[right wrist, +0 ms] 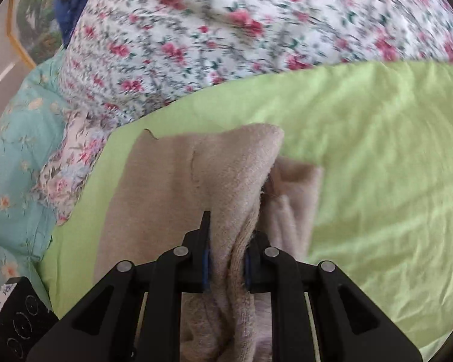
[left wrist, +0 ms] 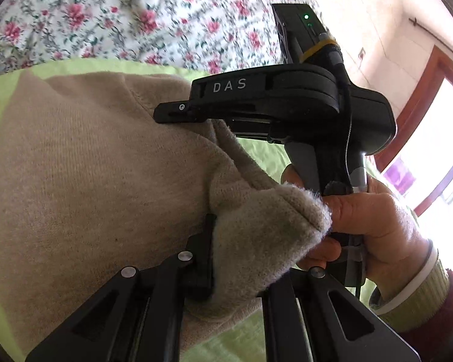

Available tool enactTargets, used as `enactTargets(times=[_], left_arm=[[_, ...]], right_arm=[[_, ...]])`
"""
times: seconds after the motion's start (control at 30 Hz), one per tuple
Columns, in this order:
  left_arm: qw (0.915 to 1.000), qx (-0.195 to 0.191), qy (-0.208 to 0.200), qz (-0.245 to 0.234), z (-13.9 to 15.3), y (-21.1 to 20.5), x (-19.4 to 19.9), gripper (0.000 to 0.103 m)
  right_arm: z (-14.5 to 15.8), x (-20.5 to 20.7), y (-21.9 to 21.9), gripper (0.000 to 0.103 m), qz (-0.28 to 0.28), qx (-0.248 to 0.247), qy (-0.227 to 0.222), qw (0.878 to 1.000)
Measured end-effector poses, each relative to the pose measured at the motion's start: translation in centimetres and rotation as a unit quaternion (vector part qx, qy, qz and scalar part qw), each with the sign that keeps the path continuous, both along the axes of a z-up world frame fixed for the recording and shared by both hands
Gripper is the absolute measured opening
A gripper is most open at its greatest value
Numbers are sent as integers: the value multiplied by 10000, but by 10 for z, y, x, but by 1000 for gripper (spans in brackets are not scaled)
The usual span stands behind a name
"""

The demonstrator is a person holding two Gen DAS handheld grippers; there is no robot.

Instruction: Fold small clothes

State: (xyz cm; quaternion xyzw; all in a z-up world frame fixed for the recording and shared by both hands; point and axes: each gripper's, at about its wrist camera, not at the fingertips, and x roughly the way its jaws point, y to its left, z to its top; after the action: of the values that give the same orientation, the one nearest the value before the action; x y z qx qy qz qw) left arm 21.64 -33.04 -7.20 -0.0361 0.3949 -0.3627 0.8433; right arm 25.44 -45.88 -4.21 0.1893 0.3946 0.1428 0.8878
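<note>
A small beige knit garment (left wrist: 90, 166) lies on a lime green sheet (left wrist: 75, 66). My left gripper (left wrist: 226, 259) is shut on a fuzzy edge of it, and the cloth bulges over the jaws. My right gripper (right wrist: 226, 256) is shut on a bunched fold of the same garment (right wrist: 181, 175), which hangs from it onto the sheet (right wrist: 377, 150). In the left wrist view the right gripper (left wrist: 184, 113) comes in from the right, its fingers pinching the cloth, held by a hand (left wrist: 374, 220).
A floral quilt (right wrist: 226, 30) is heaped behind the sheet. A light blue flowered cover (right wrist: 15, 166) lies at the left. A window with a wooden frame (left wrist: 432, 114) is at the right.
</note>
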Motion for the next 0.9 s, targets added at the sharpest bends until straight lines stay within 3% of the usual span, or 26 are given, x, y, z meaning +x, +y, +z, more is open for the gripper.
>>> enactTargets(times=[0.1, 0.17, 0.2, 0.27, 0.33, 0.37, 0.43, 0.5, 0.7, 0.77, 0.9], left_arm=[[9999, 130, 103, -40, -11, -4, 4, 10], [9997, 124, 189, -16, -16, -3, 3, 12], [9997, 89, 246, -13, -16, 0, 5, 15], [9993, 16, 372, -58, -13, 5, 3, 25], [9989, -64, 444, -158, -7, 13, -6, 48], [9987, -118, 444, -211, -2, 19, -15, 54], [9988, -164, 374, -254, 8, 31, -31, 71], [9993, -175, 255, -211, 20, 48, -46, 82], [9985, -260, 120, 461, 37, 107, -30, 92], [9959, -206, 313, 823, 31, 124, -8, 92], [9893, -488, 947, 1000, 9, 144, 36, 92]], right_arm=[[-9, 0, 1, 25, 6, -231, 93, 9997], [-14, -3, -3, 39, -38, -184, 124, 9997], [-14, -6, -7, 41, -100, -110, 96, 9998], [-12, -14, -13, 52, -232, -34, 32, 9997], [-8, -25, -19, 68, -447, -93, -1, 9990], [-7, -32, -22, 75, -527, -70, -14, 9986], [-5, -45, -28, 78, -556, 75, -45, 9984], [-6, -57, -31, 80, -552, 171, -11, 9983], [-22, -68, -34, 81, -425, 310, 234, 9983], [-27, -65, -33, 81, -379, 416, 276, 9980], [-33, -52, -29, 81, -274, 684, 371, 9966]])
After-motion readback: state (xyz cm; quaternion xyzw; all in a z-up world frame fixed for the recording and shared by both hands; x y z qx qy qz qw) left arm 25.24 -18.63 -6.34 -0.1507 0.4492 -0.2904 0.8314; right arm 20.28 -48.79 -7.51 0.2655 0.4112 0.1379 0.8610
